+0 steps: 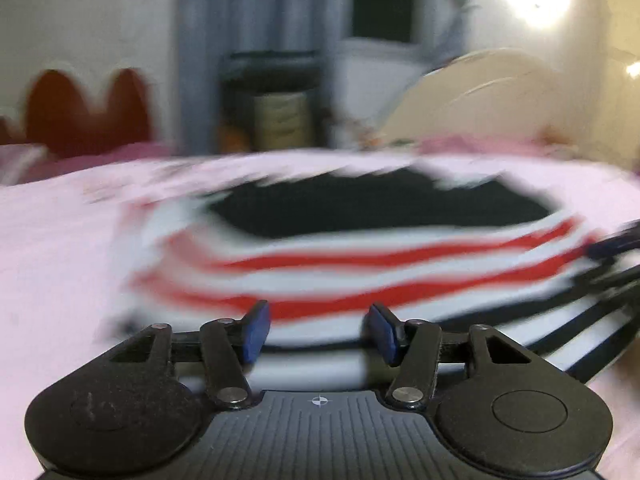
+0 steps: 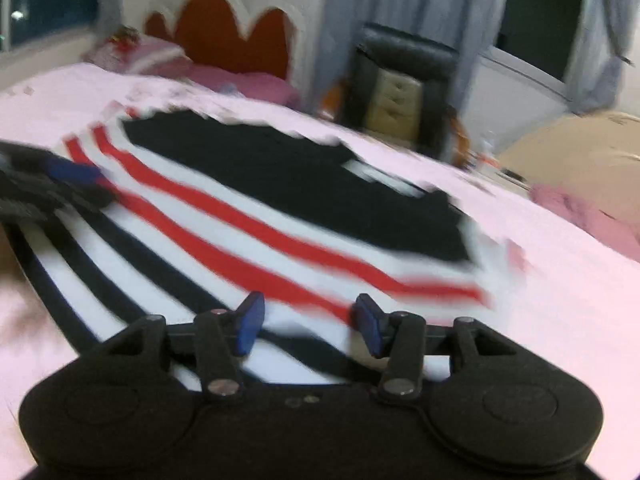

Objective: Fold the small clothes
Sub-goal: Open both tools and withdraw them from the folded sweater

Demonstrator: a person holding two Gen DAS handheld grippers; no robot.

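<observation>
A small shirt with a black top part and red, white and black stripes lies flat on the pink bed sheet; it also shows in the right wrist view. My left gripper is open and empty, low over the shirt's striped near part. My right gripper is open and empty over the striped hem. The other gripper's blue fingertips show at the left of the right wrist view, and at the right edge of the left wrist view. Both views are motion-blurred.
A red scalloped headboard and pink pillows stand at the far end of the bed. A black chair and grey curtains are behind. A cream round object sits at the right.
</observation>
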